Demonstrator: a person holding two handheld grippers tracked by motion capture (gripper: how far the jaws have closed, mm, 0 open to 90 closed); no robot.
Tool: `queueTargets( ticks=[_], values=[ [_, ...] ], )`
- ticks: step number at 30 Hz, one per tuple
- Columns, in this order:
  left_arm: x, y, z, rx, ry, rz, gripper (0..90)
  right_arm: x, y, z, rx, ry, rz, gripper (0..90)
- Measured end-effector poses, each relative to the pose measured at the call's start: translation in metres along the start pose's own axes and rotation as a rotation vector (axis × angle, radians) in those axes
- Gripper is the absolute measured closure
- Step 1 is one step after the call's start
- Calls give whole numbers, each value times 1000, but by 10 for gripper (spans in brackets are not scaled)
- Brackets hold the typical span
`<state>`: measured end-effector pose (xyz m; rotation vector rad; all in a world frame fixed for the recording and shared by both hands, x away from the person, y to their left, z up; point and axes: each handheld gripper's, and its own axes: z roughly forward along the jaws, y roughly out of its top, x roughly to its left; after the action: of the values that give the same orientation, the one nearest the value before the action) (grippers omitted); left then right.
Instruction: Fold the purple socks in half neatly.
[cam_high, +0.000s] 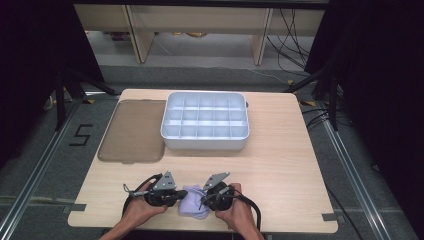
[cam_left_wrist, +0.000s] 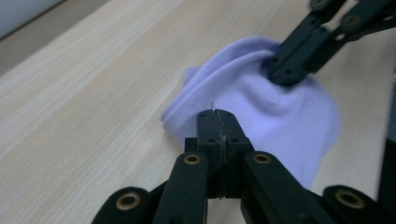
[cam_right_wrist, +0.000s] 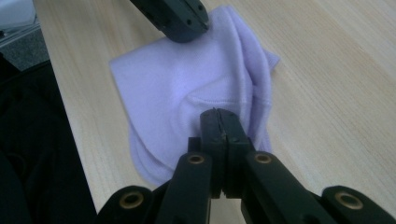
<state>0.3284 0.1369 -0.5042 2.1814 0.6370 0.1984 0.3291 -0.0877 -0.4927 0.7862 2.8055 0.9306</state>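
Lilac cloth (cam_high: 194, 201) bunched on the near edge of the wooden surface (cam_high: 280, 160), between both hands. Left gripper (cam_left_wrist: 217, 122) jaws clamped on one edge of it, right gripper (cam_right_wrist: 219, 120) jaws clamped on the opposite side. White divided tray (cam_high: 205, 121) farther back, well apart.

L tongs (cam_left_wrist: 218, 116) – jaws pressed together, tips at near edge of lilac cloth (cam_left_wrist: 261, 107) | R tongs (cam_left_wrist: 286, 70) – top right, pinching cloth's far side | cloth bunched on wooden tabletop (cam_left_wrist: 93, 93)
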Motion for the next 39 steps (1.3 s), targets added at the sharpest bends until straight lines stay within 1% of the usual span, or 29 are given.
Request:
queueTargets(
  ticks=[1,2,4,6,8,9,10,11,12,13,15,17,18,19,20,21,22,23,24,25,26,27,29,30,31,34,36,37,39],
  values=[
    [-5,1,-5,-9,-14,26,889,0,0,-2,-4,-4,8,900],
    [-10,0,-8,-5,-31,18,886,0,2,-4,-16,3,12,900],
    [-20,-5,-14,-6,-30,50,880,0,3,-9,-23,-2,36,895],
    [-26,-12,-14,16,-35,41,876,-1,6,-14,-53,-9,5,885],
    [-28,-16,-9,65,-47,63,875,0,12,-18,-89,-12,0,885],
    [-29,-17,-5,53,-40,50,875,-1,17,-20,-100,-31,-12,885],
    [-29,-16,-5,56,-40,43,876,1,23,-18,-92,-29,-19,885],
    [-29,-15,-6,69,-41,59,876,-1,26,-17,-81,-33,-53,886],
    [-31,-15,-4,55,-35,45,876,-2,29,-12,-71,-47,-65,885],
    [-30,-15,-5,74,-27,77,876,-4,29,-8,-45,-57,-58,886],
    [-30,-15,-5,72,-31,84,875,-11,25,1,-2,-92,-84,890],
    [-30,-15,-5,63,-31,76,874,-19,17,4,28,-102,-56,890],
    [-30,-16,-5,62,-29,51,874,-20,14,4,41,-103,-17,890],
    [-29,-16,-6,75,-39,67,874,-22,13,5,48,-111,-33,890],
    [-29,-16,-6,70,-35,55,874,-23,13,4,49,-114,-45,889],
    [-29,-16,-6,67,-37,73,873,-22,13,3,41,-119,-37,889],
    [-31,-16,-5,55,-37,41,872,-19,14,1,26,-117,-4,888],
    [-31,-16,-5,53,-37,41,869,-21,15,-2,9,-113,-50,886],
    [-30,-15,-6,73,-35,61,867,-18,17,-7,4,-124,-32,885],
    [-30,-15,-5,63,-39,49,866,-16,18,-10,-17,-114,-46,883],
    [-29,-15,-6,71,-38,64,866,-12,19,-15,-23,-108,-37,883],
    [-28,-15,-6,70,-38,73,866,-9,20,-16,-48,-100,-63,883],
    [-29,-15,-5,53,-37,51,865,-1,22,-20,-45,-74,-94,881],
    [-28,-15,-5,61,-33,62,865,3,21,-19,-52,-70,-102,880],
    [-29,-16,-5,58,-27,40,864,6,20,-18,-49,-62,-106,880],
    [-26,-16,-7,67,-20,57,860,6,14,-11,9,-56,-105,880],
    [-22,-15,-7,69,5,71,854,3,9,-6,46,-44,-97,880],
    [-22,-16,-6,56,10,46,854,3,7,-3,47,-34,-94,880],
    [-18,-15,-7,65,19,63,854,6,6,0,65,-13,-84,880]
  ],
)
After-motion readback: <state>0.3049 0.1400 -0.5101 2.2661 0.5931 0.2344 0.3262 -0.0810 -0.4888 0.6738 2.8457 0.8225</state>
